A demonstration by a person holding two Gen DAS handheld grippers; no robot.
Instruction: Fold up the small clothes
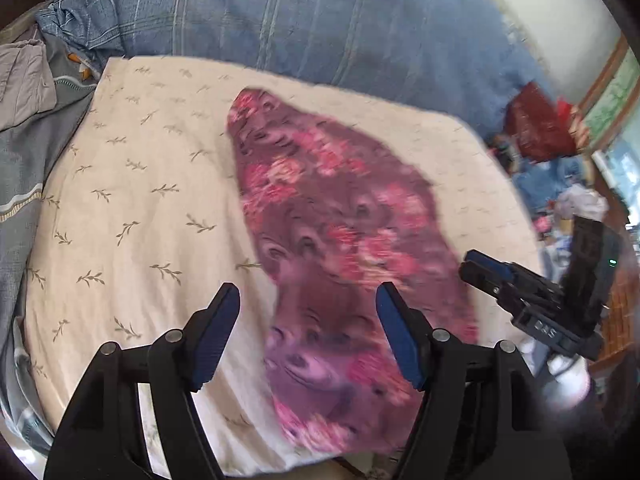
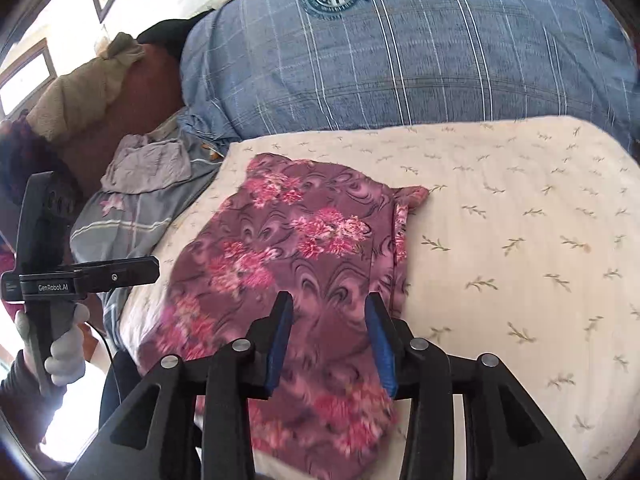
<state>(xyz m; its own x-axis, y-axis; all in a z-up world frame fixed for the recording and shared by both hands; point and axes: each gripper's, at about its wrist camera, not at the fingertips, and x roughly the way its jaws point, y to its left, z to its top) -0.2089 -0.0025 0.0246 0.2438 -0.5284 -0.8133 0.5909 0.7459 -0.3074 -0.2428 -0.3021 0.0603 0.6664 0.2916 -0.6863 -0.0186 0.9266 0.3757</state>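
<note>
Left tongs (image 1: 308, 332): jaws wide, empty, above the near end of the garment (image 1: 332, 240). Right tongs (image 2: 328, 340): jaws narrower but apart, empty, over the same garment (image 2: 288, 264). The floral maroon garment lies flat on a cream leaf-print cloth (image 2: 500, 240), toward its left side. A blue striped pillow (image 2: 400, 60) lies behind the cloth; grey bedding (image 1: 24, 128) sits at left. The garment's near edge is blurred. Room clutter at right in the left view is indistinct.
</note>
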